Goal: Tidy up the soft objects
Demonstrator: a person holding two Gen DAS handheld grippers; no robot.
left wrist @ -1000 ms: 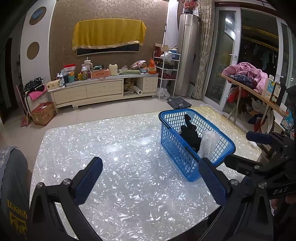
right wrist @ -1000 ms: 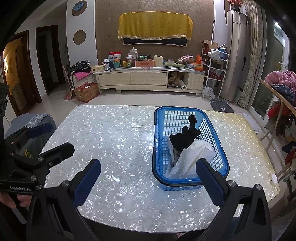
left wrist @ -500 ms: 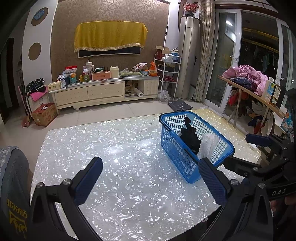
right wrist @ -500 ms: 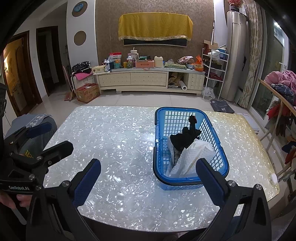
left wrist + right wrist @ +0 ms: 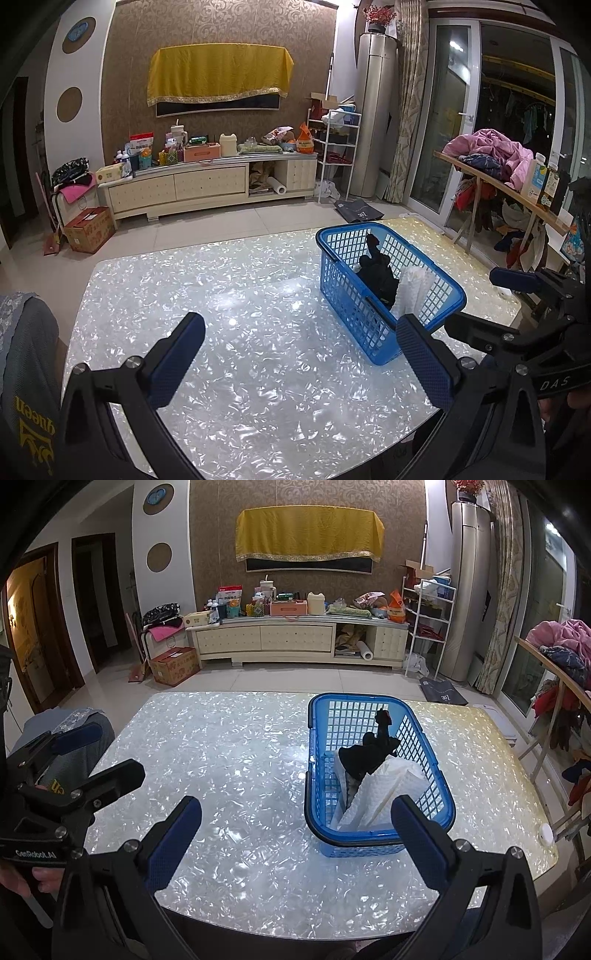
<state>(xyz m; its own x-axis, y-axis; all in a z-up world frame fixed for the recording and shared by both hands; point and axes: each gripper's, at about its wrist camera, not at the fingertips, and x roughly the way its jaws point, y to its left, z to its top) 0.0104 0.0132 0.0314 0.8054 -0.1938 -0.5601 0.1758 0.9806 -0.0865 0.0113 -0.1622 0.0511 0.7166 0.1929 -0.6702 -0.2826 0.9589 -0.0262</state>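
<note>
Soft objects, a black cloth (image 5: 369, 755) and a white folded cloth (image 5: 380, 794), lie inside the blue basket (image 5: 376, 834) on the worktop (image 5: 229, 760). Left of the basket, the left tool (image 5: 301, 360) hangs spread and empty; the right tool (image 5: 295, 840), also spread, faces the basket. Sorting looks finished; nothing blocks withdrawal.

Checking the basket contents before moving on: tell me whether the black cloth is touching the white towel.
Touching. The right wrist view shows the black cloth lying over the upper end of the white towel inside the blue basket, with no gap between them.
</note>
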